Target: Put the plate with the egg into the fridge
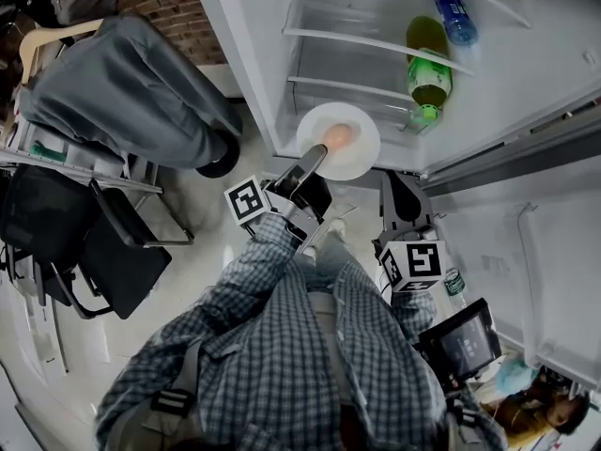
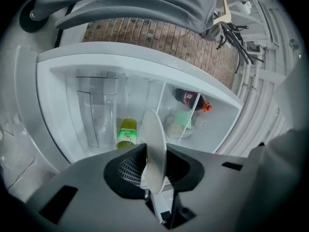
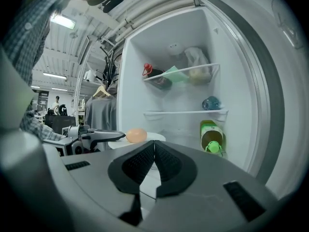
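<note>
In the head view, the left gripper (image 1: 315, 161) holds the plate (image 1: 364, 150) with the egg (image 1: 338, 136) at the open fridge's (image 1: 249, 64) front, with the right gripper (image 1: 392, 188) just to its right. The left gripper view shows jaws clamped on the plate's rim. The right gripper view shows jaws pressed together, empty.

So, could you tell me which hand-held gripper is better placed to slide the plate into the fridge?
Left. The left hand-held gripper is shut on the plate at its rim, with the egg on it, right at the open fridge. The right hand-held gripper is shut and empty.
</note>
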Tool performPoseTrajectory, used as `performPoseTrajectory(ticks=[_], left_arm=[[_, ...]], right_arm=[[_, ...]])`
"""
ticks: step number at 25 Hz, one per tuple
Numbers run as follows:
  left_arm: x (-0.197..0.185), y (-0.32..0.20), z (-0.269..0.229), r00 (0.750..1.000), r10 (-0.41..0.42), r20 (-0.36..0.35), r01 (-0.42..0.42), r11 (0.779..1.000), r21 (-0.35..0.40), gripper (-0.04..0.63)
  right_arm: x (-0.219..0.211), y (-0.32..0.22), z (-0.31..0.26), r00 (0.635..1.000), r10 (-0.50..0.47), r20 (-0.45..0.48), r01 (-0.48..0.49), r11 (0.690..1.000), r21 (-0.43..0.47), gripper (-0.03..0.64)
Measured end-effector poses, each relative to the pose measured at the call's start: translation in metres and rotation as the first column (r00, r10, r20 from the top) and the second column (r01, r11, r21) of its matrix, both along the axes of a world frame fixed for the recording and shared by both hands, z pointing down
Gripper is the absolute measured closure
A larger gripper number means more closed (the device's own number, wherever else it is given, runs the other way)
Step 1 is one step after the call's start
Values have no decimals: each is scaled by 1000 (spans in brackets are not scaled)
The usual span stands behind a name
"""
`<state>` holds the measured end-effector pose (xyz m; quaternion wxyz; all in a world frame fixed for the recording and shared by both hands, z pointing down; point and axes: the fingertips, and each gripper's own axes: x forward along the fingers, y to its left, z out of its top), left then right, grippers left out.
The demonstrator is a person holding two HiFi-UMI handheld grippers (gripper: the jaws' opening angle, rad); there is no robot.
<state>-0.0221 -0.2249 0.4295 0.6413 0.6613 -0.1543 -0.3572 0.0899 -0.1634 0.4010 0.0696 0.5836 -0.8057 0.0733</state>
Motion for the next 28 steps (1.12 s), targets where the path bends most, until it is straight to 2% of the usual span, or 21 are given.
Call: performPoseTrajectory(ticks=[12, 28], left_arm=[[20, -48, 2, 999, -40, 31, 39, 999, 10, 511], [44, -83, 22, 997, -44, 60, 45, 999, -16, 511]], right_arm=[[14, -56, -3, 997, -67, -30, 67, 998, 5, 609], [30, -83, -2, 995, -86, -47, 86, 996, 0, 609]])
